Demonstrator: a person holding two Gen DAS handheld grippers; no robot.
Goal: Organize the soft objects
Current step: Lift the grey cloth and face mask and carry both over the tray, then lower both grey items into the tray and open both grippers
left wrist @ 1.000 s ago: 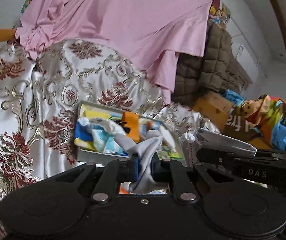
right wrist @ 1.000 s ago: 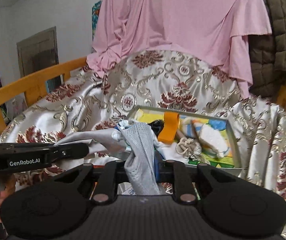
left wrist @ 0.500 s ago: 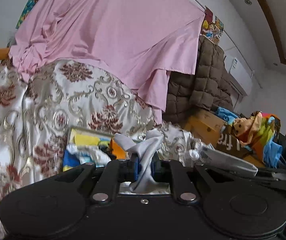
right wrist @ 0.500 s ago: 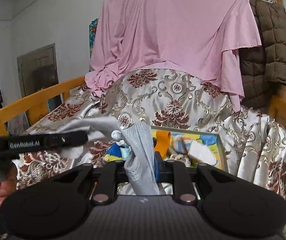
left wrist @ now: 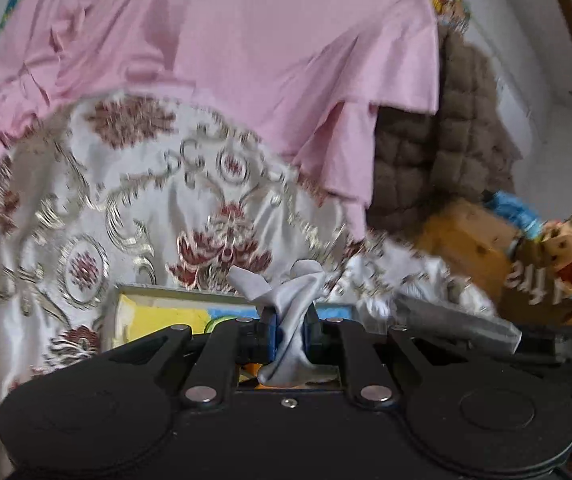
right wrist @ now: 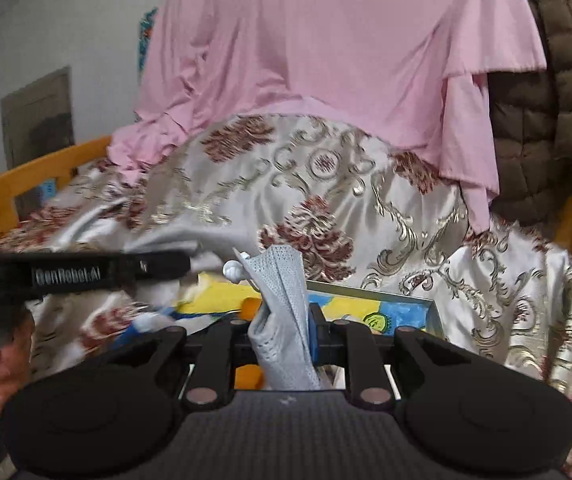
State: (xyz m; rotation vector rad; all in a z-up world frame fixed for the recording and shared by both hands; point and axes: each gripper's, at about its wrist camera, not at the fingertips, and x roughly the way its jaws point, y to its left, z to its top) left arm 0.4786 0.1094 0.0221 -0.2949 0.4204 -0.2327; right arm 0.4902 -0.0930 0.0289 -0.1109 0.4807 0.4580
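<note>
We've got the left gripper (left wrist: 289, 334) clamped tight on one end of a grey sock (left wrist: 291, 312), jaws pinched narrow around the bunched fabric. Our right gripper (right wrist: 284, 330) is pinching the other end, the knit cloth (right wrist: 282, 304) folded up between its blue pads. The sock hangs just above a shallow tray (right wrist: 389, 298) with a colourful cartoon lining, resting on the floral satin bedspread (right wrist: 325, 184), pink sheet (left wrist: 226, 48) behind.

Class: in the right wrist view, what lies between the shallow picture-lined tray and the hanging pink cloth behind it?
In the right wrist view, only the floral satin bedspread fills the stretch between the tray and the pink cloth.
</note>
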